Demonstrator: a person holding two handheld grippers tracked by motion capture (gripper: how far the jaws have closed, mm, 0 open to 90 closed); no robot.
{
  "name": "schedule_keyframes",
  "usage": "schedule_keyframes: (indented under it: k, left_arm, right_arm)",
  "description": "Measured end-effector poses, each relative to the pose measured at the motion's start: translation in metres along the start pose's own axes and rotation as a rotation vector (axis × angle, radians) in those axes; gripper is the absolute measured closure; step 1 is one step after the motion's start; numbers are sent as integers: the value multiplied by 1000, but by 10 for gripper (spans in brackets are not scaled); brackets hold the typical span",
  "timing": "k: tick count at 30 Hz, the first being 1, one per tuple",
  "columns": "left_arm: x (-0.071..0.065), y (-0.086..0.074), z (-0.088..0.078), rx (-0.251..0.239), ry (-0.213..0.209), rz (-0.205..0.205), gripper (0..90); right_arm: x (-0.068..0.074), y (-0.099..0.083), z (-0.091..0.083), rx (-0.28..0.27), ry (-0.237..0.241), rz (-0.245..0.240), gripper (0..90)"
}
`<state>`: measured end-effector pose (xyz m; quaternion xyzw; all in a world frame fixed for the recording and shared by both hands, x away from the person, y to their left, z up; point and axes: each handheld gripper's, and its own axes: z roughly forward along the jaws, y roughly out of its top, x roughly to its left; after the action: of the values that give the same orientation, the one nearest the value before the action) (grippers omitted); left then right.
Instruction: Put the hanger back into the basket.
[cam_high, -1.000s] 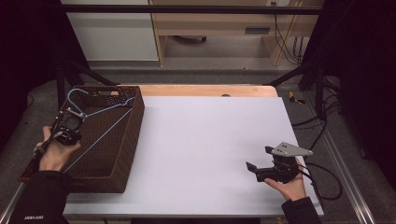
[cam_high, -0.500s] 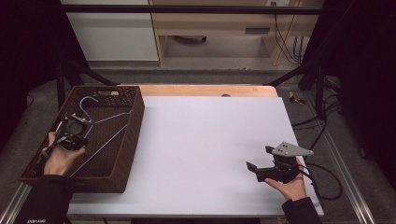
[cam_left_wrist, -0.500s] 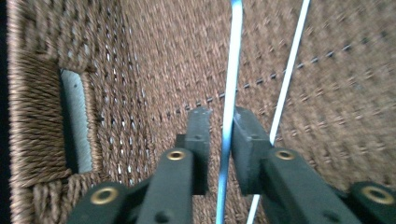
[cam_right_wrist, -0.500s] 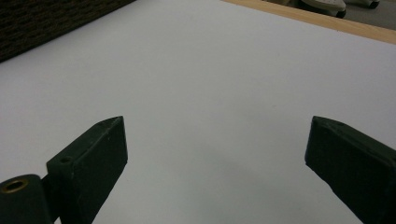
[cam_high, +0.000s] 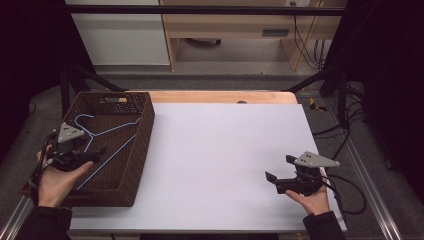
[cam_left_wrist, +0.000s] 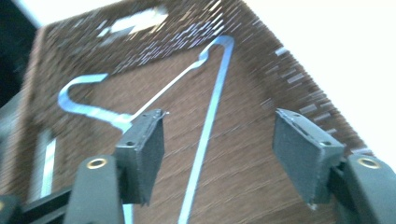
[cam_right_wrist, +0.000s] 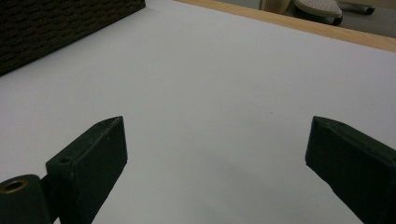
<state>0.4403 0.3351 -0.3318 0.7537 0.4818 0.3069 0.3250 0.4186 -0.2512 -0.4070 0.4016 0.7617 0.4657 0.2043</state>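
Observation:
A blue wire hanger (cam_high: 118, 152) lies flat inside a dark woven basket (cam_high: 142, 145) at the left of the white table. In the left gripper view the hanger (cam_left_wrist: 210, 116) rests on the basket's bottom (cam_left_wrist: 261, 177) beneath the black jaws. My left gripper (cam_high: 99, 153) hovers over the basket's near left part, and its jaws have just been opening. The left gripper (cam_left_wrist: 219, 119) stands open, touching nothing. My right gripper (cam_high: 279, 168) rests low at the near right of the table. The right gripper (cam_right_wrist: 215, 126) is open, with bare table between its jaws.
The white table top (cam_high: 225, 145) stretches between the basket and the right hand. A wooden strip (cam_high: 225, 96) runs along its far edge. Cables (cam_high: 350, 185) trail off the right side. The basket's wall (cam_right_wrist: 56, 28) is far left in the right gripper view.
The left gripper held the hanger above the basket, lowered it in and let go. Its jaws opened and the hand drew back toward the near left. The right hand stayed still.

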Motion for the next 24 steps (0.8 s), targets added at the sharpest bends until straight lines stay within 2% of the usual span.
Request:
schedule_keyframes:
  k: [4,8,10,15,18,21,24]
  left_arm:
    - [-22,1,-5,-97,-79,23,276]
    - [-44,1,-8,-190,-171,23,230]
    - [-54,-1,-7,-218,-220,21,205]
    - [-77,-9,0,-259,-332,31,167]
    - [-87,-14,5,-269,-365,45,156]
    - [-94,-21,10,-277,-403,37,144]
    - [-100,-25,13,-266,-413,50,141]
  right_arm:
    - [0,0,-1,-7,0,3,62]
    - [-1,0,-1,-17,0,-2,60]
    - [0,0,-2,-21,0,5,60]
    - [0,0,-4,-37,3,1,59]
    - [0,-1,-5,-46,4,-2,58]
    - [-1,-1,-6,-58,5,-3,59]
    - [-4,-4,-8,-69,12,16,59]
